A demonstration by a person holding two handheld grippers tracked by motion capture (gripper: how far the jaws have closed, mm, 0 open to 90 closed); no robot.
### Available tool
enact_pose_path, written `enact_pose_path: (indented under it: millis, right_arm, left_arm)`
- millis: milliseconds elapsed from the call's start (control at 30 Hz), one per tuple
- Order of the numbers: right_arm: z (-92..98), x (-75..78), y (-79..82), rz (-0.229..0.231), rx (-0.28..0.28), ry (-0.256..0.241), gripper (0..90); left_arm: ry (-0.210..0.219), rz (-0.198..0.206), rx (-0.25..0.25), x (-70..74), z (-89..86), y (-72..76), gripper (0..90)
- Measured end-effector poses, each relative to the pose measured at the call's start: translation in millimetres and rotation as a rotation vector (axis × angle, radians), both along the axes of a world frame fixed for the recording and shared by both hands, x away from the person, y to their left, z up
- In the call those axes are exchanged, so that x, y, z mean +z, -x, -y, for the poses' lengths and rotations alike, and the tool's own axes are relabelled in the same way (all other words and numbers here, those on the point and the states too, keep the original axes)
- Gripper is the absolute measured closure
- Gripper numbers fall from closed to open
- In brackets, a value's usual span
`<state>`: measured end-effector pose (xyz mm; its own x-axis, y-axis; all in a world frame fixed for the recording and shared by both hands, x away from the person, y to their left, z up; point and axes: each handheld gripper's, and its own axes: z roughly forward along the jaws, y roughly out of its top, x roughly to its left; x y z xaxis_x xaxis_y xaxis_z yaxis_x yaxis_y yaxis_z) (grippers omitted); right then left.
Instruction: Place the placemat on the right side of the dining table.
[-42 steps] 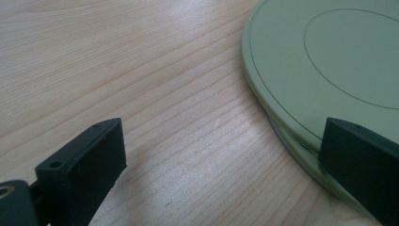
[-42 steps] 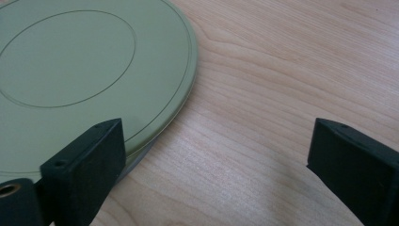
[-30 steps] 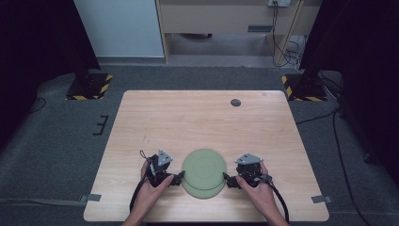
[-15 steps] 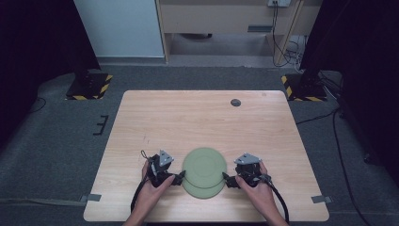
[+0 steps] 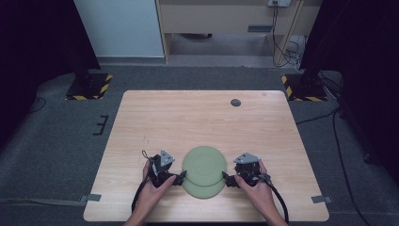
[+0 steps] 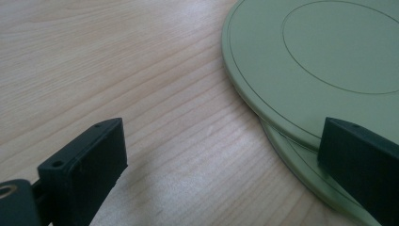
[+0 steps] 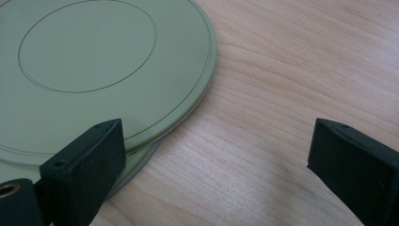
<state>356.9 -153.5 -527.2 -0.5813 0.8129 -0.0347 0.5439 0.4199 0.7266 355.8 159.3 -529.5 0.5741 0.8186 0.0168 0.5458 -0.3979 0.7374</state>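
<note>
almost nothing has shifted in the last second: two green plates sit stacked near the front edge of the wooden table (image 5: pixel 141 122), the upper plate (image 5: pixel 205 164) offset toward the far side of the lower plate (image 5: pixel 203 190), exactly as before. the left gripper (image 5: pixel 180 177) and right gripper (image 5: pixel 227 179) stay flanking the stack, jaws apart and holding nothing, one jaw of each over the rim. the pause suggests a grasp on the plates is being lined up, not yet closed.

Two green plates (image 5: pixel 204 164), two tools (image 5: pixel 181 178).
</note>
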Motion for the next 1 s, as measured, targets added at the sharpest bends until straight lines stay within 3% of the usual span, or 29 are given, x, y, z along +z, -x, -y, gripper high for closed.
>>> enact_pose_path:
  millis: [267,500,1000]
  right_arm:
    - [0.3,0.1,4.3,-0.005,0.007,-0.003,6.9]
    - [-1.4,-0.4,-1.4,0.000,-0.007,0.005,4.6]
    - [-1.6,0.1,-0.2,-0.004,-0.003,-0.004,7.7]
  left_arm:
    - [0.012,-0.011,-0.024,-0.3,1.3,4.9,3.3]
    - [0.006,0.001,-0.004,0.0,4.2,0.2,1.3]
    - [0.016,-0.004,-0.013,-0.6,6.3,1.5,2.3]
